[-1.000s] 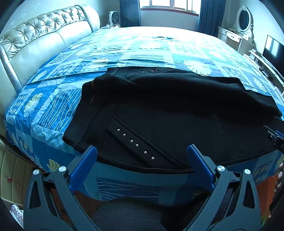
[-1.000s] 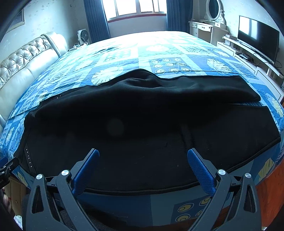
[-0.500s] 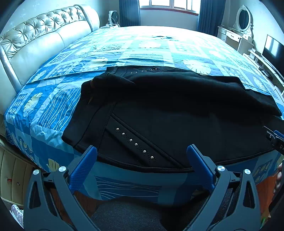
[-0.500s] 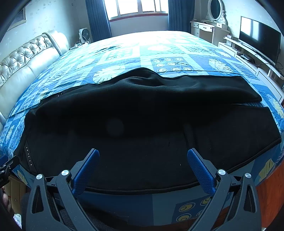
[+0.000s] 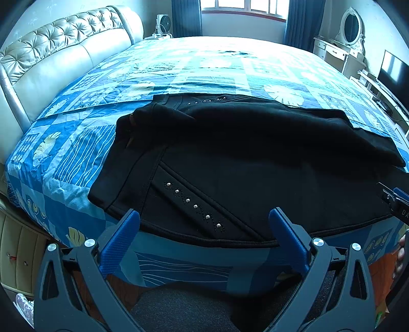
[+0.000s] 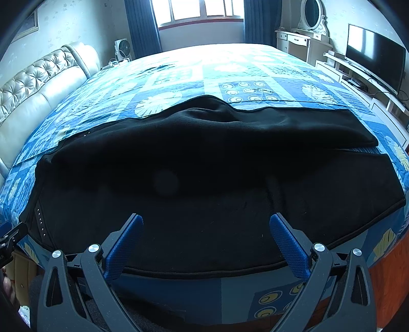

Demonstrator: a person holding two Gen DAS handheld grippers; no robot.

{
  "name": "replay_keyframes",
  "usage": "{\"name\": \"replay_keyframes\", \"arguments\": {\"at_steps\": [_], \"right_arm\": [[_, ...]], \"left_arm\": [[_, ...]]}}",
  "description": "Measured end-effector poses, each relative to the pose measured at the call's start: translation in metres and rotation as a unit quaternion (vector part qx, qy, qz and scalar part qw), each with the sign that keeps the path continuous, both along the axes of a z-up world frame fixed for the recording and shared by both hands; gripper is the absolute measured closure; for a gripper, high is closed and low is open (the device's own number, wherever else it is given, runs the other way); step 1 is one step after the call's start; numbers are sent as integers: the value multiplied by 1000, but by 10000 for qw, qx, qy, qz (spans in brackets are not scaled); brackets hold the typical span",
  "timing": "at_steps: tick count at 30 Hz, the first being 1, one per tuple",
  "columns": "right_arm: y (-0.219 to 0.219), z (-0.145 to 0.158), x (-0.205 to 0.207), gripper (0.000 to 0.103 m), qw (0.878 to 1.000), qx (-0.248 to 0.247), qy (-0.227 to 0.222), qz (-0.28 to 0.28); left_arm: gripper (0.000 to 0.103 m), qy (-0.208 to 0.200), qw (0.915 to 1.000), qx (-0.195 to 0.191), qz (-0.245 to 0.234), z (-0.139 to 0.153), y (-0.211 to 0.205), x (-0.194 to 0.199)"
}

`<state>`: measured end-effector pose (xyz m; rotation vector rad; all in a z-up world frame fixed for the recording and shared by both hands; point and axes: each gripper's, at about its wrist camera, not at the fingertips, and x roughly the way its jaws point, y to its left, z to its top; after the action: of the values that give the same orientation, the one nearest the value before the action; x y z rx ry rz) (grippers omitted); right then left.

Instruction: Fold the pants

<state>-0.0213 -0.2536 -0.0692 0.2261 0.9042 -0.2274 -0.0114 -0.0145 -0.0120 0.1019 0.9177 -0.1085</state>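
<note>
The pants (image 5: pixel 255 163) lie along the bed's (image 5: pixel 204 66) near edge, one leg seemingly folded over — further folds remain; left gripper (image 5: pixel 204 224) and right gripper (image 6: pixel 204 229) both spread, empty.

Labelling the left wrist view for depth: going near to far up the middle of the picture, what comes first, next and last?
Left tongs → black pants → blue patterned bedspread → window.
</note>
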Motion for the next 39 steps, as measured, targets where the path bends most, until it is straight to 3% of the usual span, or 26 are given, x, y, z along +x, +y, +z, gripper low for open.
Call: {"name": "replay_keyframes", "arguments": {"at_steps": [25,28,33,39], "right_arm": [[7,-2,2,4,9999,73,57,145],[9,10,5,4,9986,205,-58,478],[0,44,23,4,9871,577,-612,1361],[-24,64,90,4,9694,886,-712,2175]], "left_arm": [[2,36,9999,-107,-98,-5,-4,-5],[2,76,9991,-311,-288,3,-2,-2],[2,56,9958,-648,-637,24,21,16],[2,624,9860,-1307,-830,23,92,102]]}}
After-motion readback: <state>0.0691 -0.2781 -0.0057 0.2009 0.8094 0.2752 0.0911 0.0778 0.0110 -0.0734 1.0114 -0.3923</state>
